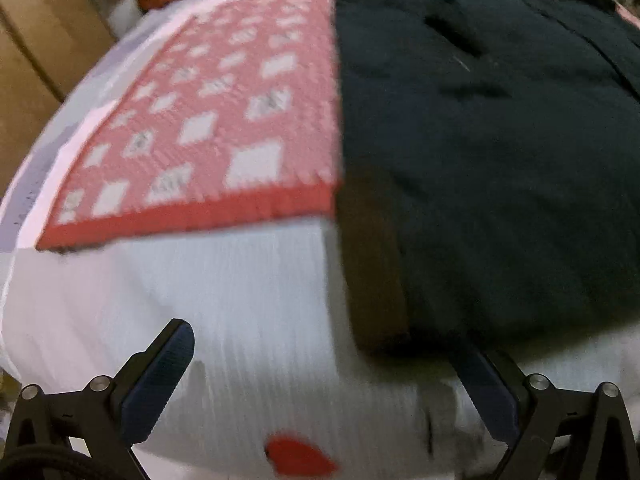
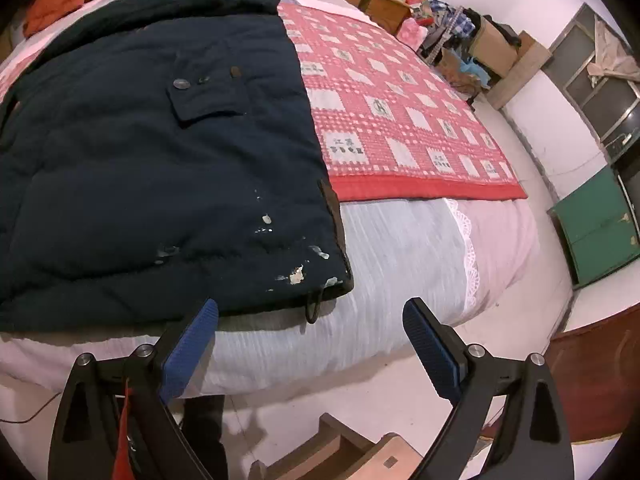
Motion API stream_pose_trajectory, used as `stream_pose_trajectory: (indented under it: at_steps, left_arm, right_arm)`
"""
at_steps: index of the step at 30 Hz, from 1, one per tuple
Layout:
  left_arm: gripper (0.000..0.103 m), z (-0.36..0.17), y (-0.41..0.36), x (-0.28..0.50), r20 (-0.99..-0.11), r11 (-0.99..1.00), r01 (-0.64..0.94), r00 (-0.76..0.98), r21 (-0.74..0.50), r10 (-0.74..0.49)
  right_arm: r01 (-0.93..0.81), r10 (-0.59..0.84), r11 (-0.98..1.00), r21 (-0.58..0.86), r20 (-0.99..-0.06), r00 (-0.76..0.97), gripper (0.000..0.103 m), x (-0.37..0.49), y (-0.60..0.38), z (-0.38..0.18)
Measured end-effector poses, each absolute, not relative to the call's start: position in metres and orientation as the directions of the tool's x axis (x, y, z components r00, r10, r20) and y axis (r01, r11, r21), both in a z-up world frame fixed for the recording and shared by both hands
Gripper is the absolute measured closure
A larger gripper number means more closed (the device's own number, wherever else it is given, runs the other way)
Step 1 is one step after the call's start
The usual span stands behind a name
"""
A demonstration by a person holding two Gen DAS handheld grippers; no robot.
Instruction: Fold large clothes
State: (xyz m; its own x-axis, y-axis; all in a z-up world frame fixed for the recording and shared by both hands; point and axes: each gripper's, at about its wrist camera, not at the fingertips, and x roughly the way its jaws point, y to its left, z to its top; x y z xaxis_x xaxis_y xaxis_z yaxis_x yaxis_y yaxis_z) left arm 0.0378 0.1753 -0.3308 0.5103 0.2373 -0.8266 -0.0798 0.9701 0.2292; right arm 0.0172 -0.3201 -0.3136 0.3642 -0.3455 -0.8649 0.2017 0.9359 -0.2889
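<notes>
A large dark navy padded coat (image 2: 140,140) lies spread flat on the bed, with a flap pocket, buttons and white stains near its hem. My right gripper (image 2: 312,312) is open and hovers just off the coat's near right hem corner, where a small cord loop (image 2: 314,306) hangs. The left wrist view is blurred. There the coat (image 1: 500,160) fills the right side, showing a brown inner edge (image 1: 372,260). My left gripper (image 1: 324,360) is open and empty over the white sheet, its right finger (image 1: 488,396) close under the coat's near corner.
A red and white checked blanket (image 2: 400,112) covers the bed beside the coat, over a white ribbed sheet (image 2: 400,248). Orange clothing (image 2: 60,0) lies at the bed's far end. Boxes and clutter (image 2: 472,48), a green cabinet (image 2: 600,224) and a wooden stool (image 2: 352,456) stand around.
</notes>
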Motion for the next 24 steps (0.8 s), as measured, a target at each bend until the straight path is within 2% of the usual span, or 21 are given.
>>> stream_pose_trajectory:
  at_steps: [3, 5, 9, 14, 18, 22, 24]
  left_arm:
    - [0.000, -0.321, 0.188, 0.064, -0.790, 0.964, -0.178, 0.553, 0.198, 0.265]
    - [0.000, -0.318, 0.195, 0.079, -0.784, 0.967, -0.209, 0.573, 0.145, 0.241]
    - [0.000, -0.324, 0.189, 0.093, -0.786, 0.968, -0.201, 0.570, 0.147, 0.238]
    - [0.000, -0.329, 0.192, 0.092, -0.800, 0.963, -0.239, 0.550, 0.123, 0.239]
    - [0.000, -0.330, 0.190, 0.092, -0.801, 0.964, -0.234, 0.549, 0.129, 0.240]
    - [0.000, -0.327, 0.186, 0.096, -0.787, 0.967, -0.220, 0.571, 0.129, 0.235]
    - [0.000, -0.330, 0.184, 0.100, -0.790, 0.970, -0.212, 0.572, 0.119, 0.222]
  right_arm:
    - [0.213, -0.380, 0.923, -0.320, -0.847, 0.373, 0.007, 0.013, -0.325, -0.312]
    - [0.238, -0.403, 0.912, -0.334, -0.837, 0.370, 0.007, 0.010, -0.333, -0.312]
    - [0.293, -0.433, 0.893, -0.341, -0.828, 0.355, 0.007, 0.005, -0.352, -0.315]
    - [0.264, -0.424, 0.901, -0.345, -0.829, 0.364, 0.007, 0.001, -0.353, -0.324]
    - [0.250, -0.414, 0.908, -0.336, -0.814, 0.407, 0.007, 0.007, -0.351, -0.328]
    - [0.309, -0.439, 0.894, -0.324, -0.769, 0.464, 0.007, 0.029, -0.364, -0.321]
    - [0.347, -0.421, 0.898, -0.272, -0.762, 0.492, 0.007, 0.040, -0.377, -0.319]
